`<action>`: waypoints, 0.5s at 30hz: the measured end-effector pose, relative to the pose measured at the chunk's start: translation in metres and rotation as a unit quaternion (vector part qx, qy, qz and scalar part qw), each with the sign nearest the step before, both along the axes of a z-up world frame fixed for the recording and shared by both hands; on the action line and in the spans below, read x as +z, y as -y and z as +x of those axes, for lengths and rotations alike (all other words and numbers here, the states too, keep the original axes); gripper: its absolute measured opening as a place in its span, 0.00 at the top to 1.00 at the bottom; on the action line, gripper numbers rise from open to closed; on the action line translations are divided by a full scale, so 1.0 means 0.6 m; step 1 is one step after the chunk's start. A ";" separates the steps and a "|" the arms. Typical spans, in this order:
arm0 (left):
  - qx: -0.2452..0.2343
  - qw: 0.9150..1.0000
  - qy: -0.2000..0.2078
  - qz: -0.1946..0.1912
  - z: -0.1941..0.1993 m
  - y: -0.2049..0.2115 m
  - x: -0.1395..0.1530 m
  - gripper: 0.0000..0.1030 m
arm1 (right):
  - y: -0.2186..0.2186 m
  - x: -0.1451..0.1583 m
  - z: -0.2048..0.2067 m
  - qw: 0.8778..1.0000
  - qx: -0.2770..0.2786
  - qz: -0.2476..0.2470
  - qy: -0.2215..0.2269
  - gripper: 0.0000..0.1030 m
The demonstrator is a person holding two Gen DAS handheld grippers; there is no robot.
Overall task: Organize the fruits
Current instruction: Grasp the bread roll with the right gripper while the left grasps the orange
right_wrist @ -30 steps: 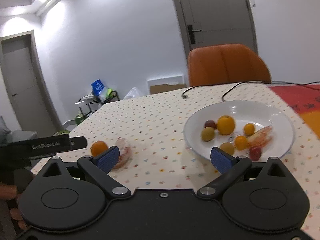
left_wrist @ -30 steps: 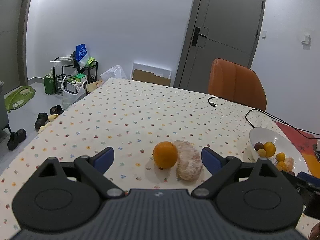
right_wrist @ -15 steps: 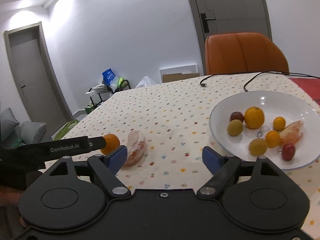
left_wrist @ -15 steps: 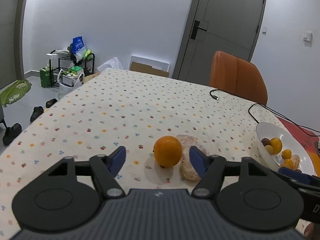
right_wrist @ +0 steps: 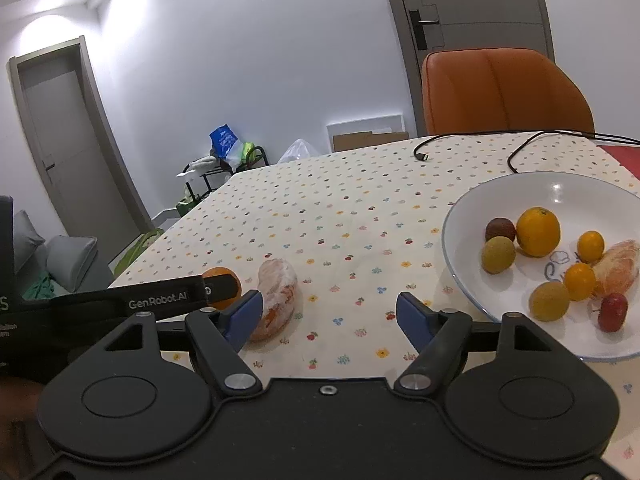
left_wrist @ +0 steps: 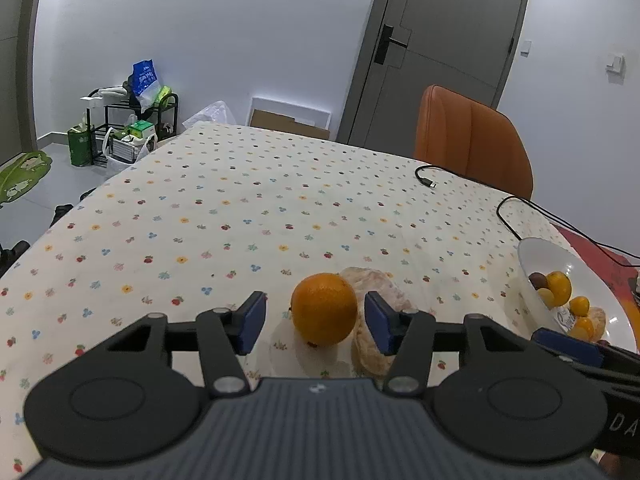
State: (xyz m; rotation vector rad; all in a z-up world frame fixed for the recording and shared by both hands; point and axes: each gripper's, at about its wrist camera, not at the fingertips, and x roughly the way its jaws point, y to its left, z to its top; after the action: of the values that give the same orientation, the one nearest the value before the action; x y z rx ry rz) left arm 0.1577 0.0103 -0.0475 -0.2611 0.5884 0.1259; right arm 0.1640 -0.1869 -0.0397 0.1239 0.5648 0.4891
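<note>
Left gripper has narrowed since a second ago: the blue pads were spread wide, well clear of both fruits, and now they bracket the orange. Left pad sits at the orange's 9 o'clock with a gap showing; right pad is at its 3 o'clock, wedged between the orange and the peeled citrus piece. Jaws part-closed, no contact visible on the left side, so not gripping yet. The orange rests on the dotted tablecloth, low centre of the left view, touching or just beside the peeled piece at its 3 o'clock; I cannot tell which.

In the right view, the orange is half hidden behind the left gripper's finger, the peeled piece beside it.

Right gripper is empty, jaws wide apart, over bare cloth. It has shifted left over the last second: the plate has slid out to 3 o'clock of the view, and the peeled piece now sits at its left pad.

The plate holds several fruits already, and two remain on the cloth. Judgement: the left is about to pinch the orange for transfer to the plate; risk is the right pad nudging the peeled piece.
</note>
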 end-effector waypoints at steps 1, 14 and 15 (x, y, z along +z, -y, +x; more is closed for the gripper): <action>-0.001 1.000 -0.003 -0.002 0.003 -0.001 0.000 0.53 | -0.002 0.001 0.002 1.000 0.000 0.000 -0.001 0.30; -0.014 1.000 -0.016 -0.008 0.015 -0.032 0.006 0.65 | -0.034 0.004 0.016 1.000 0.000 0.005 -0.004 0.31; -0.012 1.000 -0.015 -0.008 0.014 -0.037 0.007 0.65 | -0.038 0.004 0.017 1.000 0.001 0.003 -0.005 0.31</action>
State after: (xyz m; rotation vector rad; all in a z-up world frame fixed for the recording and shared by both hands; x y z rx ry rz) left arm 0.1660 0.0325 -0.0435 -0.2675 0.6225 0.1018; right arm 0.1743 -0.1642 -0.0371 0.1318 0.5729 0.4928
